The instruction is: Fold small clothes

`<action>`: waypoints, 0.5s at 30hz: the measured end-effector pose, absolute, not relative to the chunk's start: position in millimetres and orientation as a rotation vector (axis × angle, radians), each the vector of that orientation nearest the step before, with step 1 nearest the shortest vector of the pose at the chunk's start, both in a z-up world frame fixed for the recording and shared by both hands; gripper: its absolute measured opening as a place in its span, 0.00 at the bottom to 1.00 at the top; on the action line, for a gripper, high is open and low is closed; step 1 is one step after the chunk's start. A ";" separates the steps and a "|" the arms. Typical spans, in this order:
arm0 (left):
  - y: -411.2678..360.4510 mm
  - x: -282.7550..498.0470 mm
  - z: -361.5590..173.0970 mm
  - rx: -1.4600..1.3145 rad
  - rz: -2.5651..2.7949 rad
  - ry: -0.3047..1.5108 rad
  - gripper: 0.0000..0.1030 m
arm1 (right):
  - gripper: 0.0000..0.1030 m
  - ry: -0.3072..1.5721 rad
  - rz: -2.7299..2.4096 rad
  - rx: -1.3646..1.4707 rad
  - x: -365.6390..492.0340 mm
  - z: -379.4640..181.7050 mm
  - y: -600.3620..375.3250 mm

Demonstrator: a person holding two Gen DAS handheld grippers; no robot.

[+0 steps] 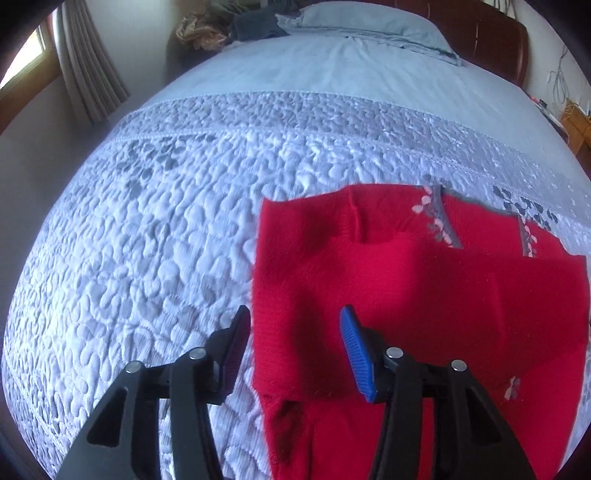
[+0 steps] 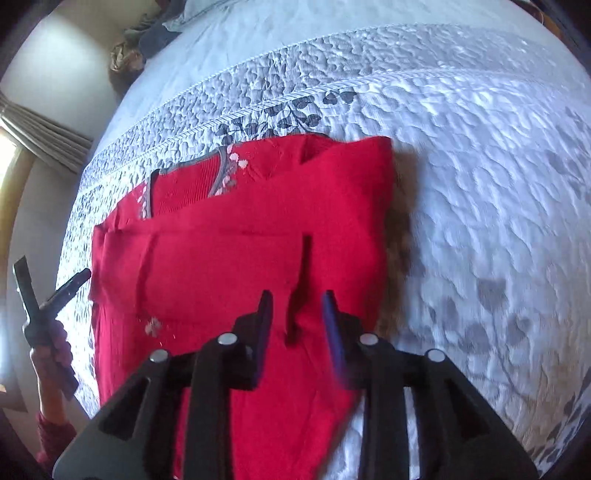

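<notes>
A small red knit sweater (image 1: 406, 280) with a grey, flower-trimmed neckline lies flat on the quilted bedspread, its sides folded in over the body. It also shows in the right wrist view (image 2: 229, 266). My left gripper (image 1: 295, 325) is open and empty, hovering above the sweater's left edge. My right gripper (image 2: 297, 314) is open and empty, hovering above the sweater's lower right part. The left gripper (image 2: 51, 280) also shows at the far left of the right wrist view, held in a hand beside the sweater's left edge.
The pale blue quilted bedspread (image 1: 155, 236) covers the bed around the sweater. A blue pillow (image 1: 369, 22) and dark bundled clothes (image 1: 255, 26) lie at the head by the brown headboard (image 1: 498, 40). Curtains (image 1: 88, 70) hang at the left.
</notes>
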State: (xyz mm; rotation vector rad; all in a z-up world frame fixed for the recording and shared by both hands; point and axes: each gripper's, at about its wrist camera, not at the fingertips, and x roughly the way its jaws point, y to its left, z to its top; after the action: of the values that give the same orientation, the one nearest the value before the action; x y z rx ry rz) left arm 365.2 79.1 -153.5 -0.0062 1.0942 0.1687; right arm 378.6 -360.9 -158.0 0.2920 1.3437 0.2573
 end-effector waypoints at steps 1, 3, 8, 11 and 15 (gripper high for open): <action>74.0 369.2 -156.3 0.000 0.165 1.102 0.51 | 0.35 1.360 0.246 0.284 385.7 -165.6 -358.0; 69.3 373.9 -163.6 -0.003 0.165 1.116 0.51 | 0.35 1.389 0.240 0.291 391.7 -182.0 -353.2; 65.7 378.8 -183.1 -0.007 0.204 1.141 0.51 | 0.05 1.376 0.319 0.311 407.2 -184.3 -339.6; 66.6 374.4 -175.9 -0.026 0.203 1.097 0.51 | 0.04 1.260 0.322 0.278 407.6 -153.2 -340.3; 61.5 376.8 -174.5 0.000 0.197 1.076 0.59 | 0.05 1.223 0.225 0.227 415.7 -141.0 -353.7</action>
State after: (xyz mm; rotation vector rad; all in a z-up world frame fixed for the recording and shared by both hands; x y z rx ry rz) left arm 376.8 61.5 -174.5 -0.0001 1.0762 0.1969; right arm 415.7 -353.7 -141.0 0.2267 1.2229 0.2249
